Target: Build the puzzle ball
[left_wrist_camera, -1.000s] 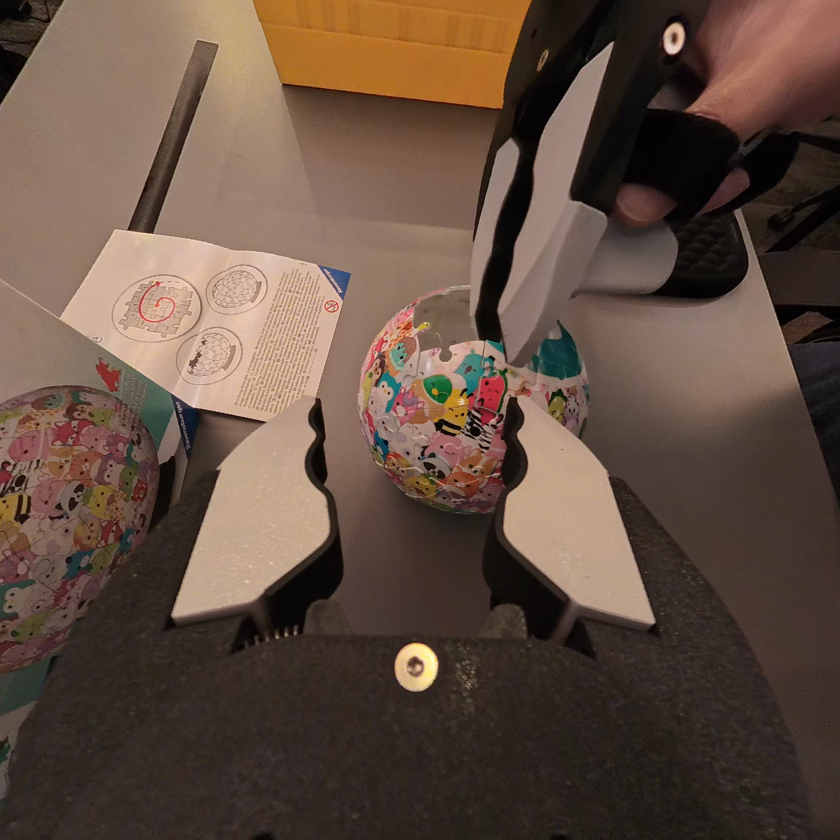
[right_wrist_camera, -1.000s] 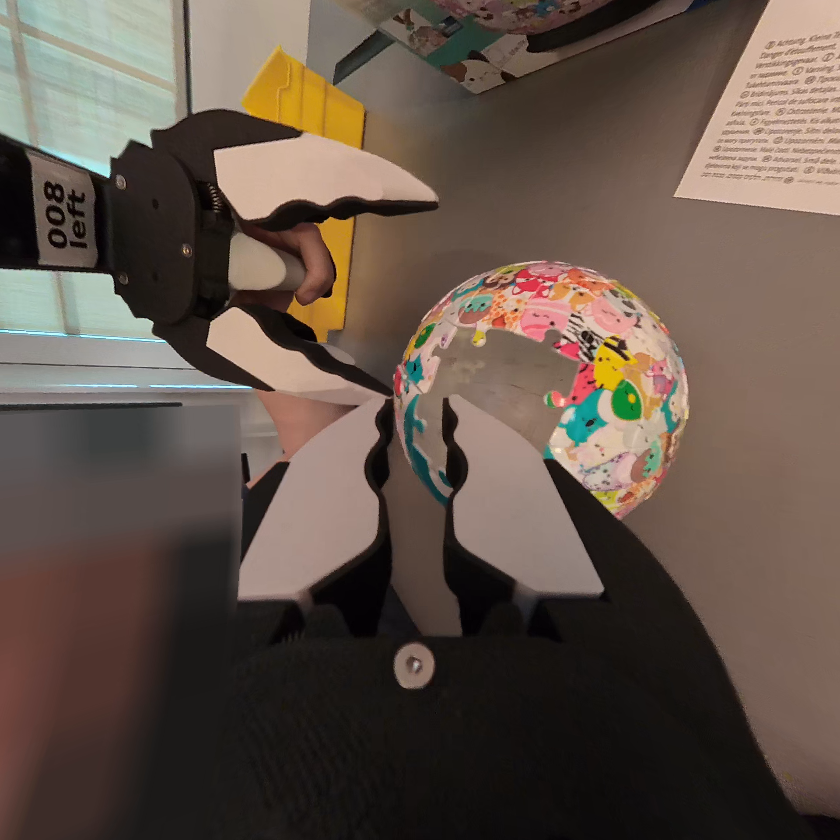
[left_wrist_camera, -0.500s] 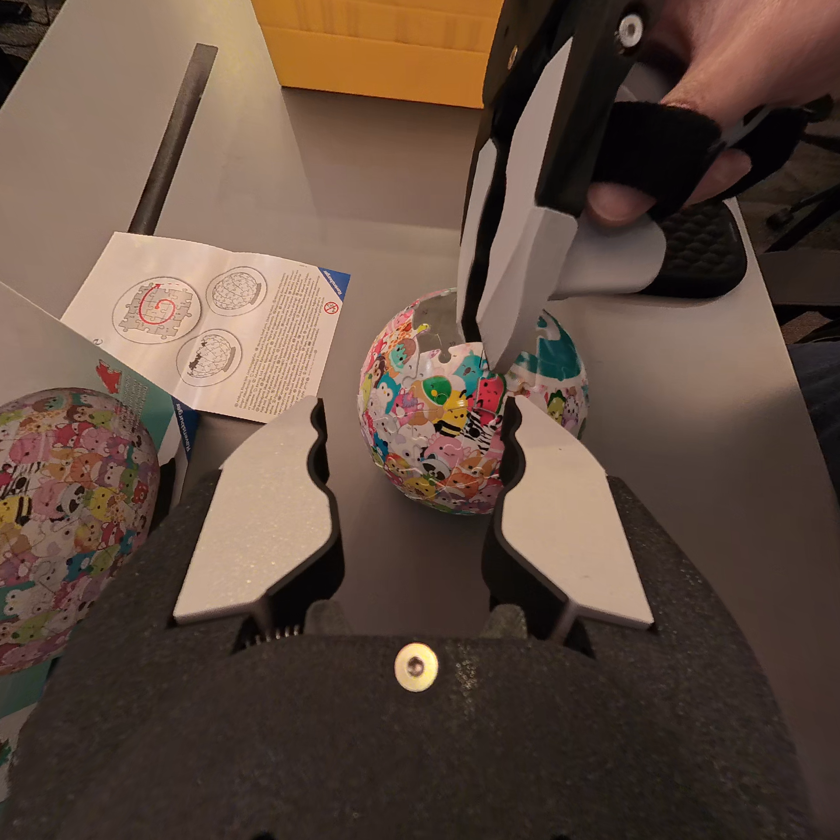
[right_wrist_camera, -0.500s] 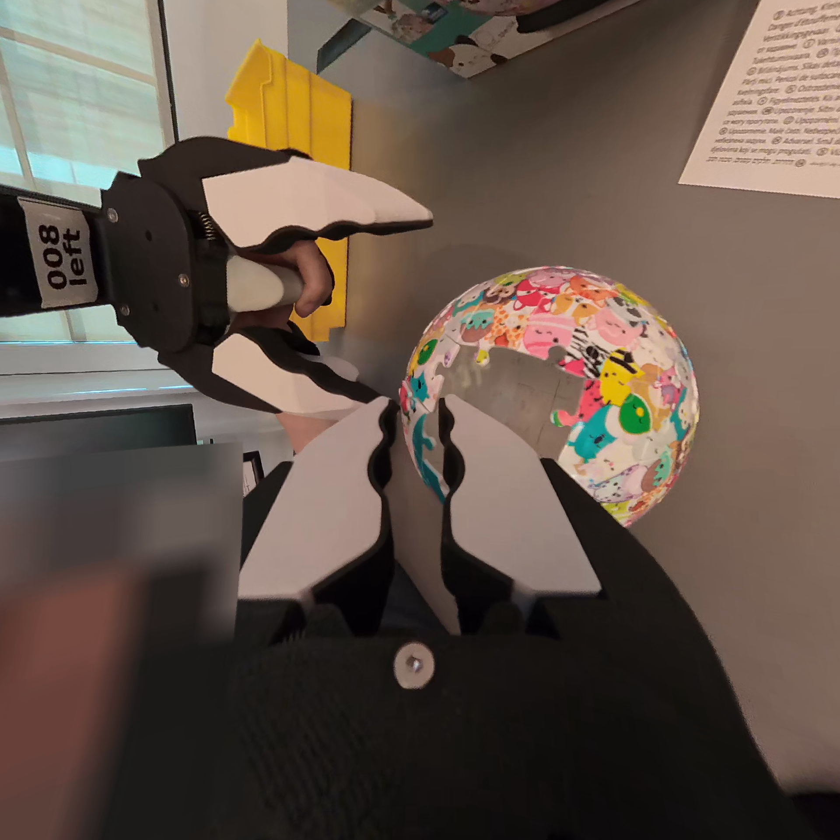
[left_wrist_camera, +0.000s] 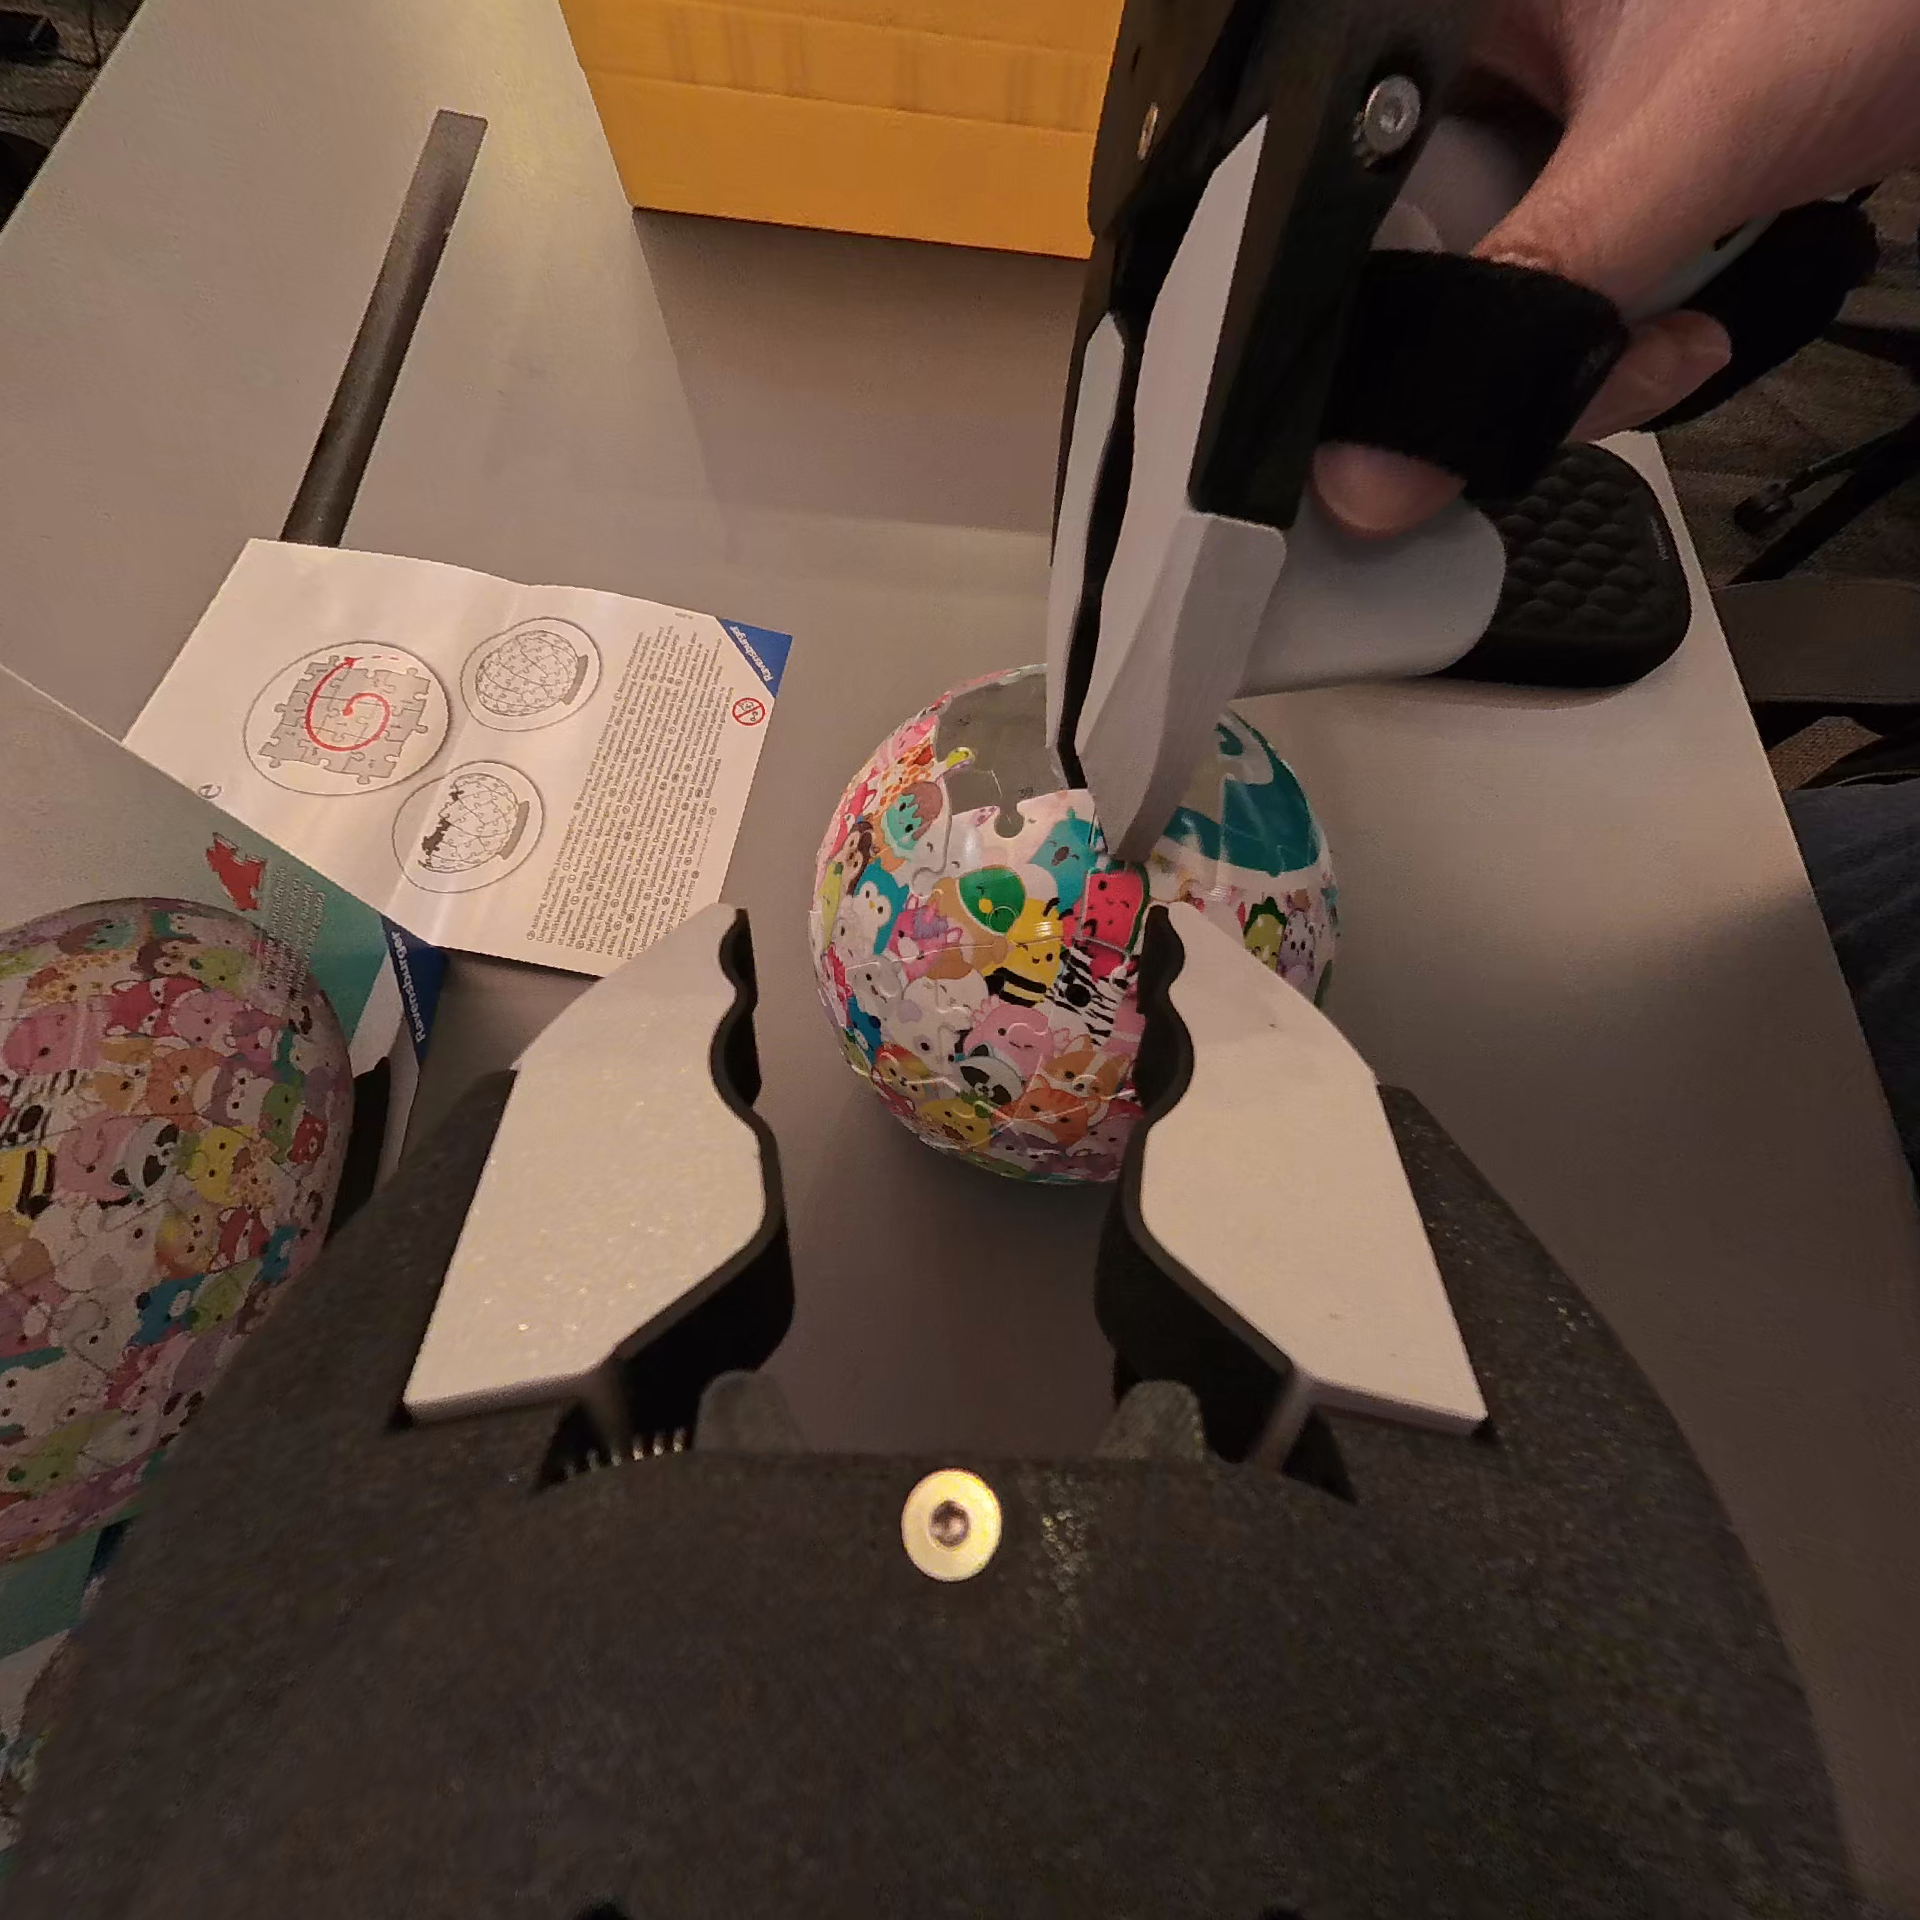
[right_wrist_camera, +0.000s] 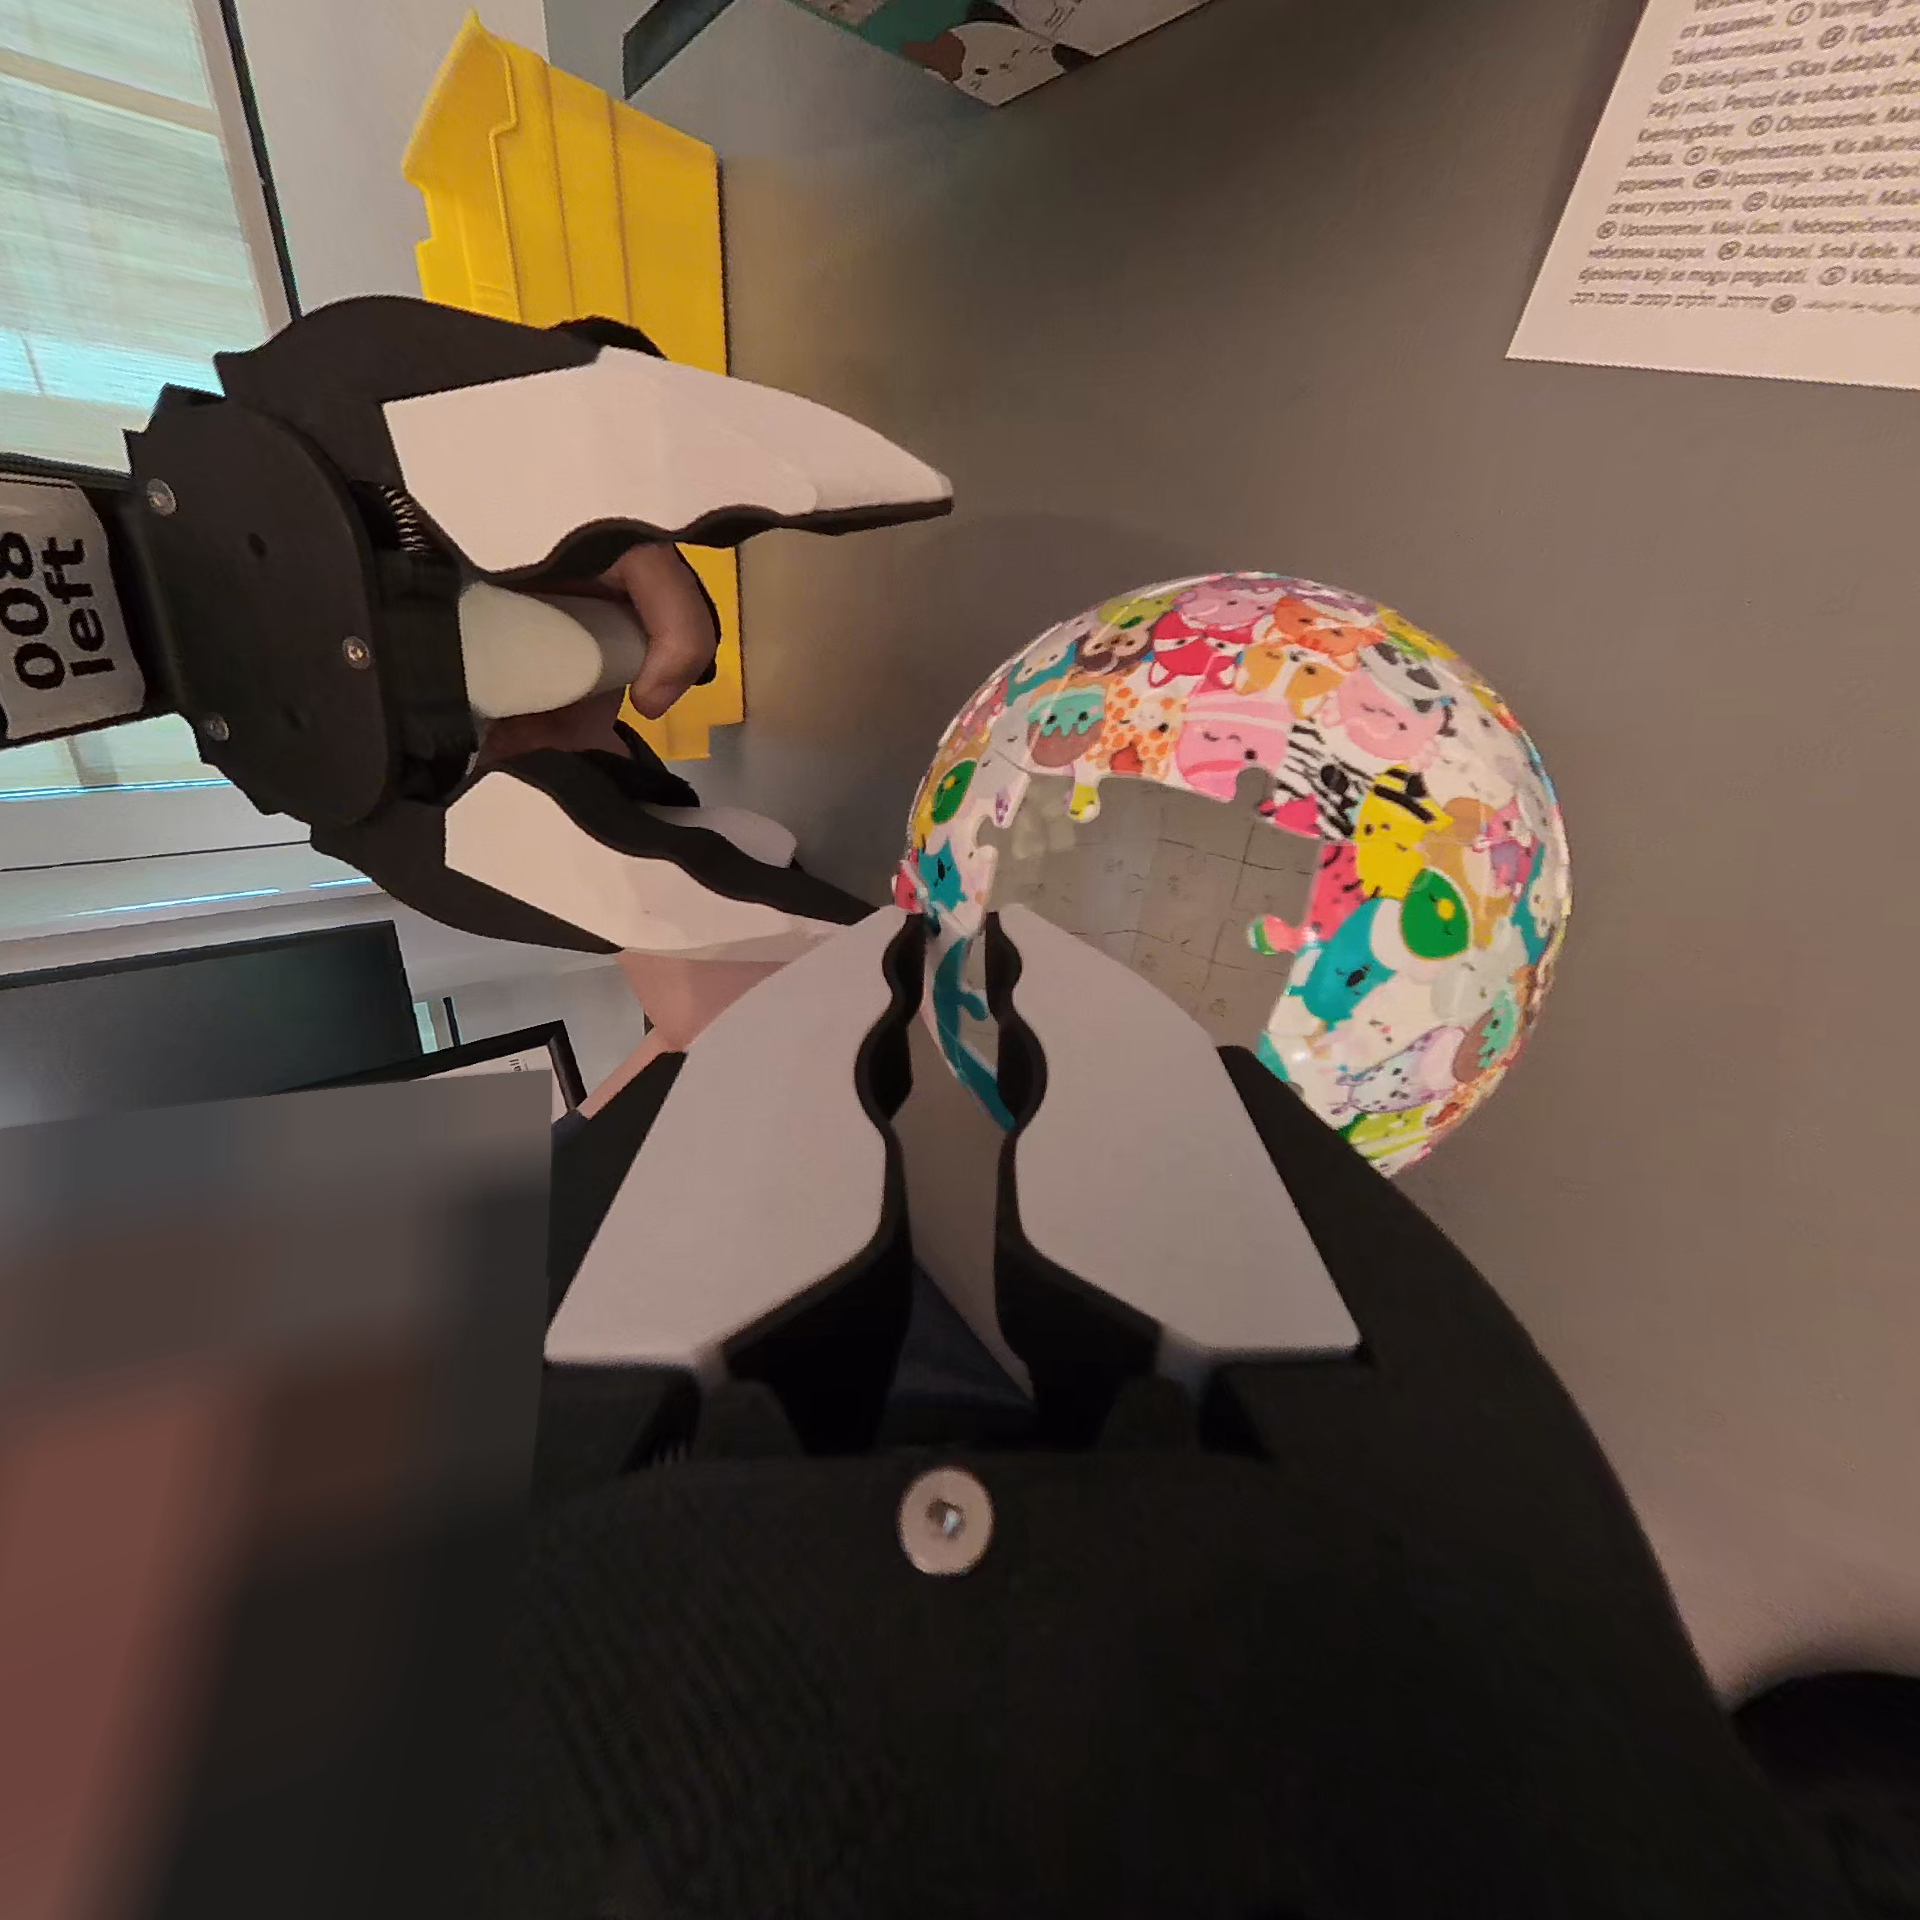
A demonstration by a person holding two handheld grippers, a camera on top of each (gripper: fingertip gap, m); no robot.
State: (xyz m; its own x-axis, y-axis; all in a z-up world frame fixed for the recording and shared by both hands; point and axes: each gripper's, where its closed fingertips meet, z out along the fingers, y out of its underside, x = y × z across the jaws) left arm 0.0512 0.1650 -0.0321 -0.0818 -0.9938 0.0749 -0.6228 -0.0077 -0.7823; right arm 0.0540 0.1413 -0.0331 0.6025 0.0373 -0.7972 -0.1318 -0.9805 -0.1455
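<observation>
i am pinching the rim of the colourful, hollow, light and fragile plastic puzzle ball (left_wrist_camera: 1070,966) with my nearly closed right gripper (right_wrist_camera: 951,920); my left gripper (left_wrist_camera: 945,935) is hanging open.

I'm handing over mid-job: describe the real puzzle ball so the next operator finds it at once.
On the grey table, nearer than the yellow bin and right of the folded instruction sheet, sits the puzzle ball. Unlike the printed ball on the box at left, it is solid, with a jagged gap on top.
</observation>
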